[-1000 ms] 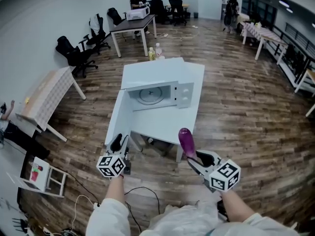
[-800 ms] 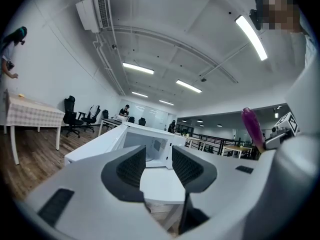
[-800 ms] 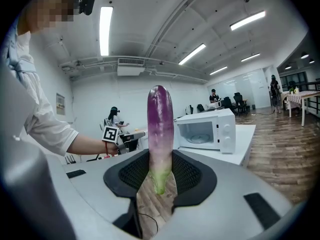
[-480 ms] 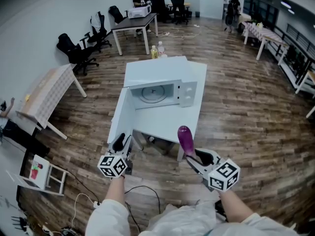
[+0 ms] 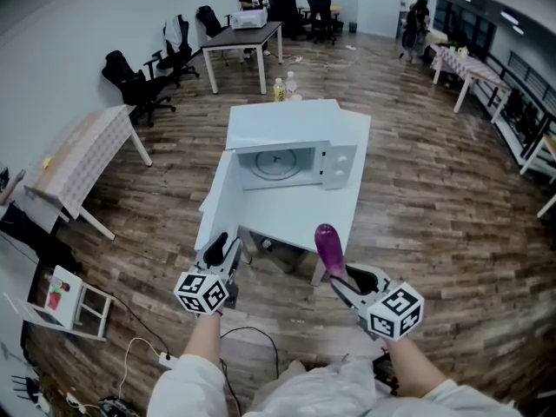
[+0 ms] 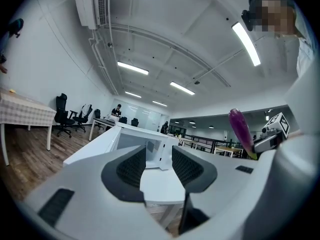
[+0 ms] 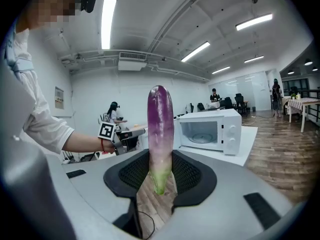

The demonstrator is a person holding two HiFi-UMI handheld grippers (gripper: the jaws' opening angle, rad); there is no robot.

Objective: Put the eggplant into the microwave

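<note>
A purple eggplant with a green stem end stands upright between the pads of my right gripper, which is shut on its lower end. In the head view the eggplant rises from the right gripper just in front of the white table. The white microwave sits on that table with its door swung open toward me on the left; its glass turntable shows inside. My left gripper hangs open and empty near the door's lower edge.
Bottles stand at the table's far end. Tables with office chairs line the left and back; a checked table stands at left. People are at the far desks. Cables lie on the wood floor near my feet.
The view has shifted slightly, so the microwave and table sit a little lower and to the right. Both grippers keep their poses; the eggplant stays held upright.
</note>
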